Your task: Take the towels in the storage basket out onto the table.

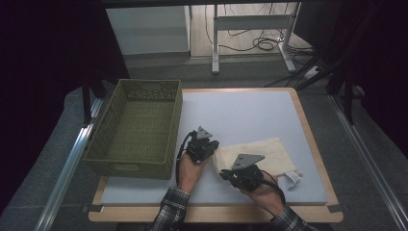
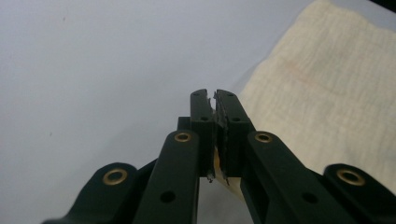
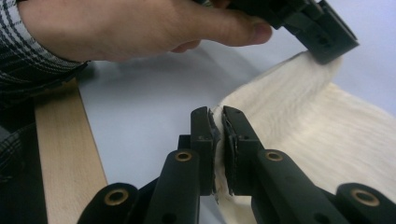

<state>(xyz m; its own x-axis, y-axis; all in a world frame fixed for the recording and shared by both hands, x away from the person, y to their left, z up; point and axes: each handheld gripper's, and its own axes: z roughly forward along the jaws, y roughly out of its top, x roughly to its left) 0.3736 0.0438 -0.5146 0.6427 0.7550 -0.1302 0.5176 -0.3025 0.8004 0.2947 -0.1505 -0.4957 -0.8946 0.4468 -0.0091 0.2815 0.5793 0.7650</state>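
Cream cloth (image 1: 255, 155) lies with its long axis stretching right of both tongs, left tongs (image 1: 208, 150) and right tongs (image 1: 224, 174) each clenched on its left edge.

No text, label, brand or number is readable anywhere.

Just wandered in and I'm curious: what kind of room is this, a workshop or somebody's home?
Probably a lab or test room, not a home: a work table fenced by metal rails, loose cables on the floor behind, and a person's left tongs and right tongs handling a cream cloth.
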